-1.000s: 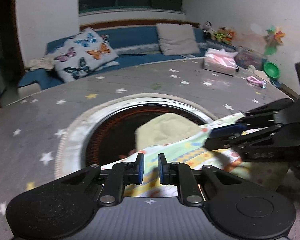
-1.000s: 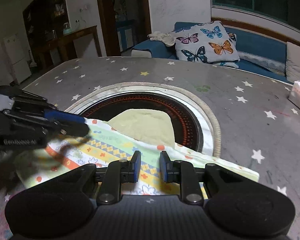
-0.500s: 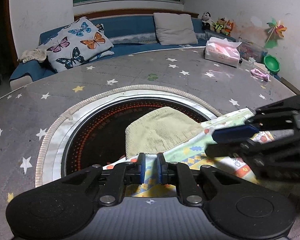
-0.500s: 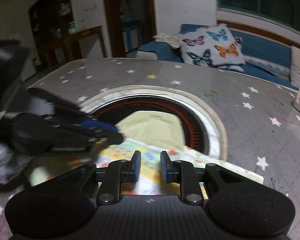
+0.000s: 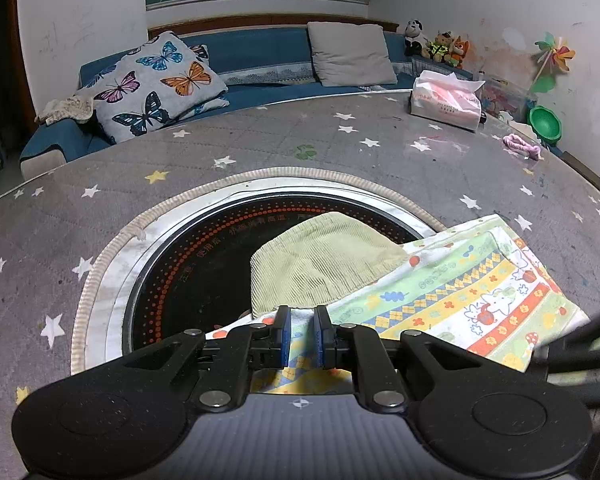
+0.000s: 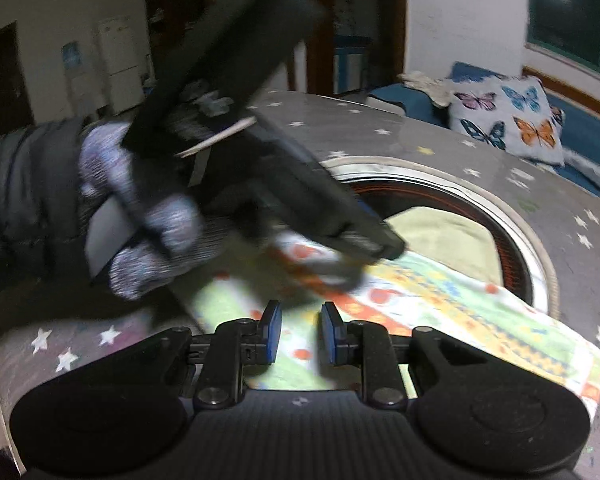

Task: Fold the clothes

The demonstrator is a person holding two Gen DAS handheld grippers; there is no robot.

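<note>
A patterned child's garment (image 5: 460,288) lies on the star-printed table, its pale green ribbed part (image 5: 324,264) over the round black hotplate (image 5: 188,280). My left gripper (image 5: 300,332) is shut on a raised pinch of the garment's near edge. In the right wrist view that left gripper (image 6: 374,264) looms blurred, held by a gloved hand (image 6: 148,232), its tips on the garment (image 6: 480,308). My right gripper (image 6: 300,334) hovers over the garment's edge, its pads narrowly apart, the cloth flat beneath them. In the left wrist view the right gripper (image 5: 552,356) is a dark blur at the garment's right corner.
A tissue pack (image 5: 446,100), a green bowl (image 5: 545,122) and a pink scrap (image 5: 520,145) sit at the table's far right. Behind the table runs a blue sofa with a butterfly pillow (image 5: 156,80). A pale ring (image 5: 100,280) borders the hotplate.
My right gripper swung sideways, so the left gripper and gloved hand now fill its view. In the left view it slid from mid-right to the lower right edge. The left pads drew in on the cloth.
</note>
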